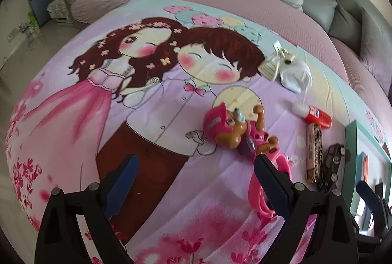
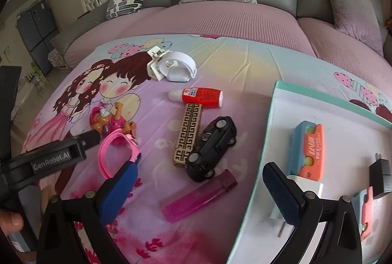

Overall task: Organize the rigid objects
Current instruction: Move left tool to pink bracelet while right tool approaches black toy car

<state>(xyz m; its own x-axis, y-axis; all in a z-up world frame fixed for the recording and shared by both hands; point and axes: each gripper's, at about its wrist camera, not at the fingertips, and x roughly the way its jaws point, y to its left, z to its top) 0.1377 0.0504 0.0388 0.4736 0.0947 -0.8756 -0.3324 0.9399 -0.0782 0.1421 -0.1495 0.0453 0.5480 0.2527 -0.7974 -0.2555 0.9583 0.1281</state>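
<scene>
— closest to my right tool (image 2: 198, 193) lies the purple lighter (image 2: 199, 197), flat on the cartoon sheet (image 2: 152, 117) between the spread fingers, and they pinch nothing.

— and your left tool (image 1: 196, 180)?

— spread wide too, empty. its right finger (image 1: 272, 185) sits against the pink band (image 1: 259, 195), just below the dog figure (image 1: 235, 129). whether it presses the band i cannot tell.

— where are the other things?

— just beyond the lighter lies the black toy car (image 2: 212, 148), touching the patterned wooden comb (image 2: 187, 134). the red glue bottle (image 2: 196, 97) lies on its side at the comb's far end. further back, a white clip (image 2: 156, 63) beside a white curved holder (image 2: 181, 65).

— and the tray?

— the teal-edged tray (image 2: 269, 121) is at my right. inside it lie a blue-and-orange case (image 2: 308, 148), a black plug (image 2: 379, 175) and a white block (image 2: 316, 188) behind my right finger. another orange piece (image 2: 367, 210) peeks out at the edge.
</scene>
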